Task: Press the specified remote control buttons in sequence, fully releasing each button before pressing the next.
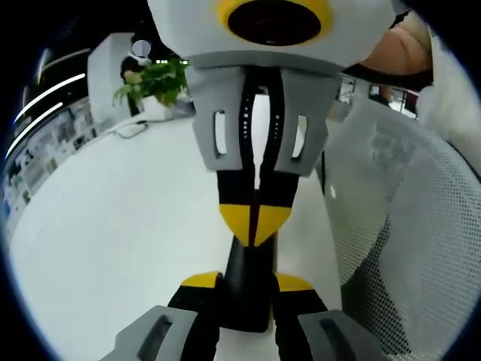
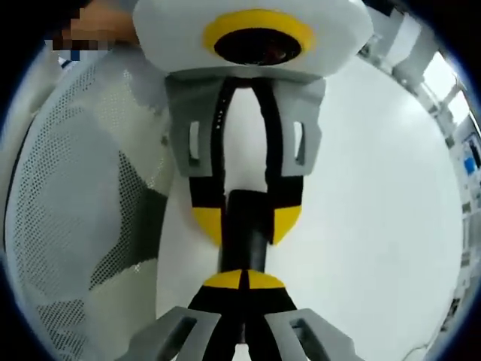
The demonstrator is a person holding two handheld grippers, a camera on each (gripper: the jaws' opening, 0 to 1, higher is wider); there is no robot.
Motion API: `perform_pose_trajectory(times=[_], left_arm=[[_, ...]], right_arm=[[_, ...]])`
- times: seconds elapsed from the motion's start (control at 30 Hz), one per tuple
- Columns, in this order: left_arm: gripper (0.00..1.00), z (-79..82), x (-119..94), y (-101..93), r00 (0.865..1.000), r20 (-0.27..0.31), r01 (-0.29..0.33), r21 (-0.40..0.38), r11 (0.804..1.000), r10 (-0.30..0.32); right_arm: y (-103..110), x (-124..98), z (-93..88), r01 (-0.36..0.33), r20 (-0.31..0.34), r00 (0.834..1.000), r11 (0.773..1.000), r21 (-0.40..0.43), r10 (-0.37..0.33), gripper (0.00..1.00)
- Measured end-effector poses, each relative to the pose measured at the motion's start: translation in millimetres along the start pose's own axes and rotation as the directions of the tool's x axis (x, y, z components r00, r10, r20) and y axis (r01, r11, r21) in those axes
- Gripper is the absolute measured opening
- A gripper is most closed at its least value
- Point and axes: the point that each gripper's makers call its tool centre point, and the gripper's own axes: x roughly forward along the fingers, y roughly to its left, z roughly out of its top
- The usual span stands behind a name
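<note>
The left tongs (image 1: 248,282) clamp the black remote (image 1: 252,278); the right tongs (image 2: 245,280) press together onto it, no lettering legible.

Views face each other, close; both share remote (image 1: 249,278), probably.

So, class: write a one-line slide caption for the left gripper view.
Left tool holds black remote while the right tool, shut, meets it above white table.

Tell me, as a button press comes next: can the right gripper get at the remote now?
Probably yes: the right gripper, jaws shut, has its tips at the remote clamped in the left gripper, with nothing between them.
</note>
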Motion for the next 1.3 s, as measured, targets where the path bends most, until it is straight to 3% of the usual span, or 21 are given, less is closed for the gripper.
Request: perform_pose_trajectory(times=[0.33,1.03,1.17,1.3], left_arm=[[0.25,-0.3,1,0.0,1.000,-0.001,-0.004,0.003,1.000,0.004],[0.25,-0.1,1,-0.1,1.000,0.003,-0.004,0.002,1.000,0.004],[0.25,0.0,1,0.3,1.000,0.003,-0.004,0.001,1.000,0.004],[0.25,0.2,1,0.3,1.000,0.002,-0.005,0.002,1.000,0.005]], right_arm=[[0,1,-1.6,-0.022,-0.023,0.999,1.000,0.011,0.022,0.00],[0,-4,-2.0,0.026,0.108,0.994,0.998,0.060,-0.032,0.00],[-4,-13,6.3,0.040,0.151,0.987,0.996,0.075,-0.051,0.00],[-4,-13,10.2,0.039,0.151,0.987,0.997,0.061,-0.048,0.00]])
